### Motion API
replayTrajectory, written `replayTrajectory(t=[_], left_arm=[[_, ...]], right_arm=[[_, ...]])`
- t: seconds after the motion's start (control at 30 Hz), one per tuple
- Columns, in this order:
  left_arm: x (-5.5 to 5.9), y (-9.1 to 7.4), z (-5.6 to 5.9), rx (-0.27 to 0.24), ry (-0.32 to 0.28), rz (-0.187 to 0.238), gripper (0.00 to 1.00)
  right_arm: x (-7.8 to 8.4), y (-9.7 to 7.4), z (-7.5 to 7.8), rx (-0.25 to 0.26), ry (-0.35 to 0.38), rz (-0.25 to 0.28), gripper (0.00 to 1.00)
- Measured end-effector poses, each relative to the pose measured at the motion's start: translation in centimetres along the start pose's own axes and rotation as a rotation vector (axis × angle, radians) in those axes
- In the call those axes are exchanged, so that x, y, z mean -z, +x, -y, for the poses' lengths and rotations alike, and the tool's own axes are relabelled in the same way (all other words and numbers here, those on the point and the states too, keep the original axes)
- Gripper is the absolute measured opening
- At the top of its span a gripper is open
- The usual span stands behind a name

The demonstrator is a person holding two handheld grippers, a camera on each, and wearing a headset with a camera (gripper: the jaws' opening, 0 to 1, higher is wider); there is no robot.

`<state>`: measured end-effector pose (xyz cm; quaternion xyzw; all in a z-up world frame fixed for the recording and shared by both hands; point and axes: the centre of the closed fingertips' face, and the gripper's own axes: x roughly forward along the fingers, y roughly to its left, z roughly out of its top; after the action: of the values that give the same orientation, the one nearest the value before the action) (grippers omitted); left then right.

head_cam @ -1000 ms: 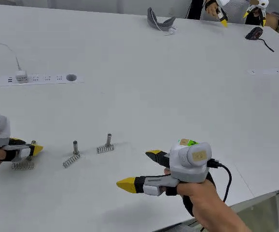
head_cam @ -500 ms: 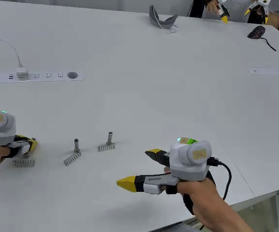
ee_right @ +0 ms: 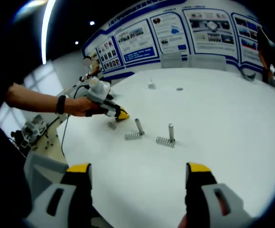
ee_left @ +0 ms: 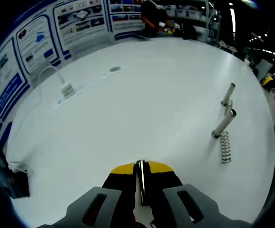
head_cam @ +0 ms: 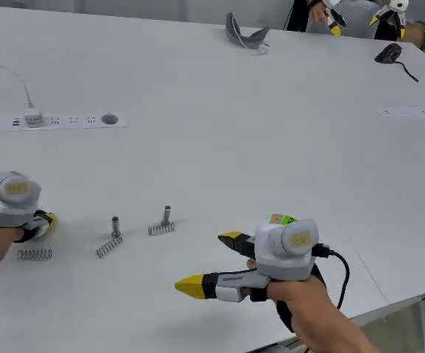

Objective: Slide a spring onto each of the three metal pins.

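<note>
Steel pins come first in the head view. The first pin [head_cam: 115, 226] and the second pin [head_cam: 166, 215] stand upright, lower left of centre on the white tabletop [head_cam: 271, 147]. The first spring [head_cam: 109, 246] and the second spring [head_cam: 161, 229] lie flat at their feet. A third spring [head_cam: 34, 254] lies at the lower left, just below the left tongs [head_cam: 45, 220]. The right tongs [head_cam: 211, 262], at bottom centre, stand wide apart and empty. No pin carries a spring, so I judge the task barely begun.

In the left gripper view, the left tongs [ee_left: 141, 170] at bottom centre are pressed together on a thin bright rod. I take this to be the third pin [ee_left: 140, 179]. At the right edge the first pin [ee_left: 223, 124] and second pin [ee_left: 230, 94] rise, with the first spring [ee_left: 225, 147] below them.

In the right gripper view, the right tongs [ee_right: 137, 168] gape along the bottom. The left tongs [ee_right: 121, 115] sit at centre left, and both free pins and their springs are at mid-frame.

The step in hand seems to be steadying the third pin. The next move likely calls for the right tongs to nip a spring gently and line its bore up over a pin top. The coils look small and light, so they may roll or squash.
</note>
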<state>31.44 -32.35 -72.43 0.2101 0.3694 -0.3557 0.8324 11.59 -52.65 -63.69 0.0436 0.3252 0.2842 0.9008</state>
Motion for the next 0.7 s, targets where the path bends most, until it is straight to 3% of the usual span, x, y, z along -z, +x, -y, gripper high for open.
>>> replayTrajectory(t=[0.23, 0.33, 0.47, 0.7], left_arm=[[0.0, -0.1, 0.2, 0.016, -0.038, -0.016, 0.08], [-0.3, -0.5, 0.2, 0.015, -0.033, -0.003, 0.08], [-0.9, -1.2, 0.0, 0.016, -0.087, 0.028, 0.08], [-1.2, -2.4, -0.3, 0.019, -0.095, 0.056, 0.08]], right_arm=[[0.2, -0.1, 0.2, 0.006, 0.005, 0.000, 0.82], [0.1, -0.2, 0.3, 0.008, 0.009, 0.003, 0.82], [0.2, -0.3, 0.5, 0.012, 0.016, 0.005, 0.82], [0.3, -0.4, 0.4, 0.010, 0.017, 0.005, 0.82]])
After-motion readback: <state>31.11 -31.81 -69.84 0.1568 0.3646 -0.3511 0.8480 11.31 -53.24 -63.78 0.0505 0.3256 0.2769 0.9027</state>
